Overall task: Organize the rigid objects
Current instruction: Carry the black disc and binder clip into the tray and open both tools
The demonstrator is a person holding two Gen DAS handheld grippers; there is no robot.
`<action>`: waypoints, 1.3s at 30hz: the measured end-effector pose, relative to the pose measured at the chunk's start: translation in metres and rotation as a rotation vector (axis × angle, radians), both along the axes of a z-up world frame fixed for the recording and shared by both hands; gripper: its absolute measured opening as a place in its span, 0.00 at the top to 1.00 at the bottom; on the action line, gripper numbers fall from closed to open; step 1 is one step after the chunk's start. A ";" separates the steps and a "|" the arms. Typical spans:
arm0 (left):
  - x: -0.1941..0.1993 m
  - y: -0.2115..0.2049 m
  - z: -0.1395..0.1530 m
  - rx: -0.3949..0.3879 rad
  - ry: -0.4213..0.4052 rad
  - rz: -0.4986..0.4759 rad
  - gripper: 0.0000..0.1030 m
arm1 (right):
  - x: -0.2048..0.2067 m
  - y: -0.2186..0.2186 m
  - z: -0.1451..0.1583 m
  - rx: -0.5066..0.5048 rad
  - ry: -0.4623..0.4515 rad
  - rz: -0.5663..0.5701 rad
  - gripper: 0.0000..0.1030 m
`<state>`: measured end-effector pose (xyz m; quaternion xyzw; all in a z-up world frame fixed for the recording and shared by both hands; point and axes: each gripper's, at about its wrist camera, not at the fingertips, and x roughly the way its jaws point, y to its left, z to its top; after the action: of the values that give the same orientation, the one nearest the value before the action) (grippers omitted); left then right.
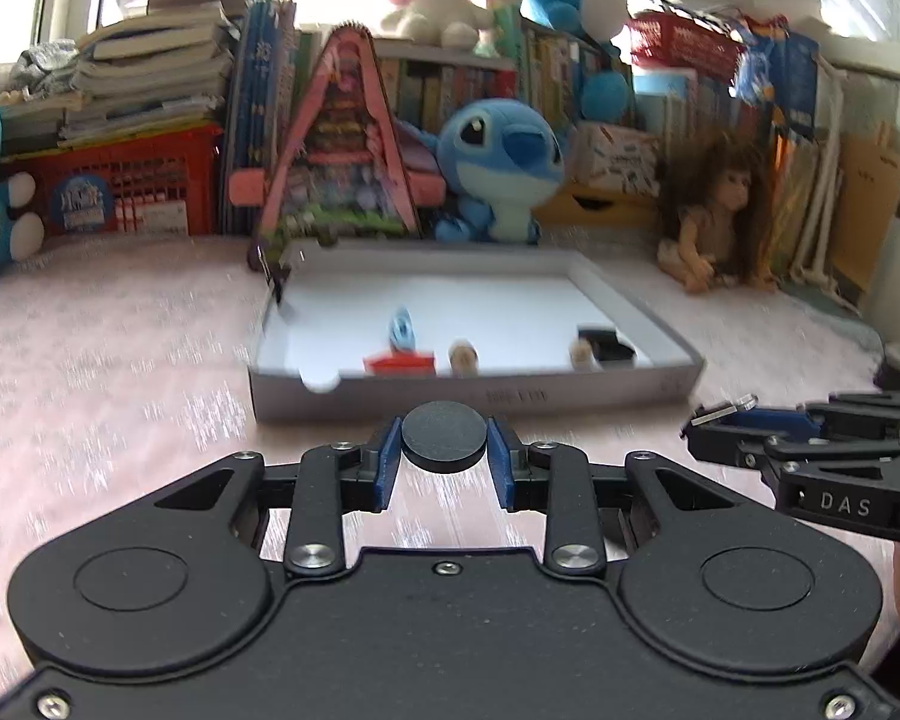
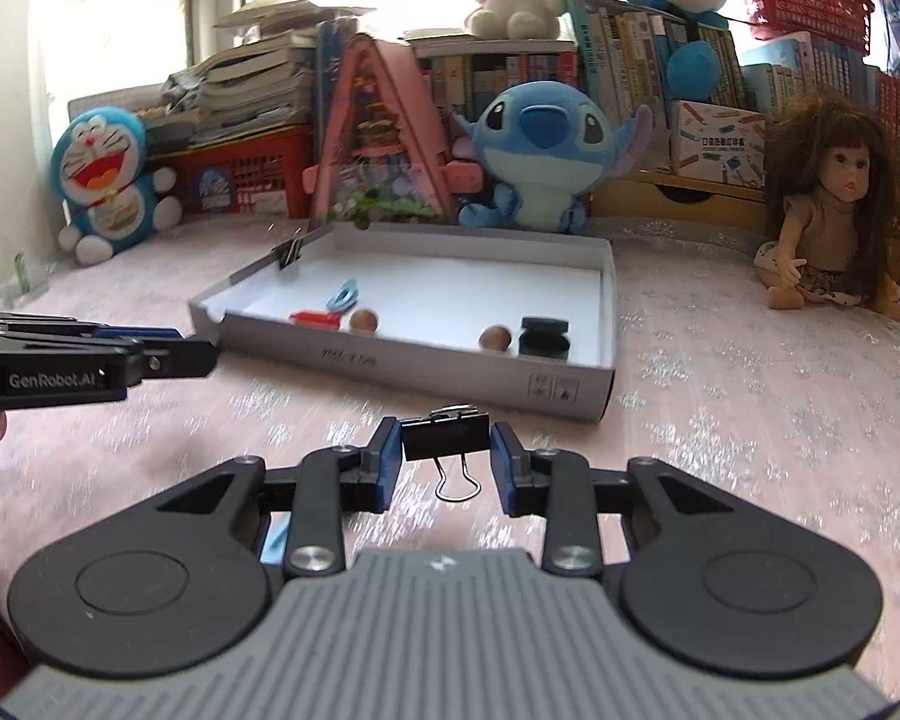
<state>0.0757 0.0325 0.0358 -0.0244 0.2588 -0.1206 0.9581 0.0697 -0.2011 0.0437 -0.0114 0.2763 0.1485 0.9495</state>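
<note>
My left gripper [image 1: 446,441] is shut on a black round disc [image 1: 445,433], held flat just in front of the white cardboard tray [image 1: 594,391]. My right gripper [image 2: 447,443] is shut on a black binder clip [image 2: 445,435] whose wire handle hangs down; it hovers before the tray's near wall [image 2: 450,369]. Inside the tray lie a red piece [image 2: 317,318], a blue clip [image 2: 343,295], two brown balls [image 2: 363,320] [image 2: 495,336] and a black round stack [image 2: 544,337]. Another binder clip [image 2: 290,253] grips the tray's left wall. Each gripper shows in the other's view, the right gripper [image 1: 720,420] and the left gripper [image 2: 207,354].
Everything rests on a pink patterned cloth [image 2: 750,396]. Behind the tray stand a blue plush [image 2: 543,150], a pink triangular toy house [image 2: 384,138], a red basket [image 2: 246,174], stacked books and a Doraemon plush [image 2: 111,180]. A doll [image 2: 828,204] sits at the right.
</note>
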 end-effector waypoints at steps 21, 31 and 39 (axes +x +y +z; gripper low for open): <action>0.134 0.019 0.008 -0.041 0.110 0.069 0.72 | 0.100 -0.003 0.012 0.179 0.120 -0.046 0.64; 0.160 0.013 -0.013 0.004 0.146 0.085 0.72 | 0.121 0.022 -0.011 0.105 0.102 -0.036 0.64; 0.161 0.008 -0.021 0.032 0.143 0.070 0.72 | 0.127 0.030 -0.018 0.078 0.099 -0.033 0.64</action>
<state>0.2368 0.0405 0.0149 -0.0267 0.3276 -0.0807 0.9410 0.1964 -0.1712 0.0259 0.0377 0.3169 0.1438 0.9367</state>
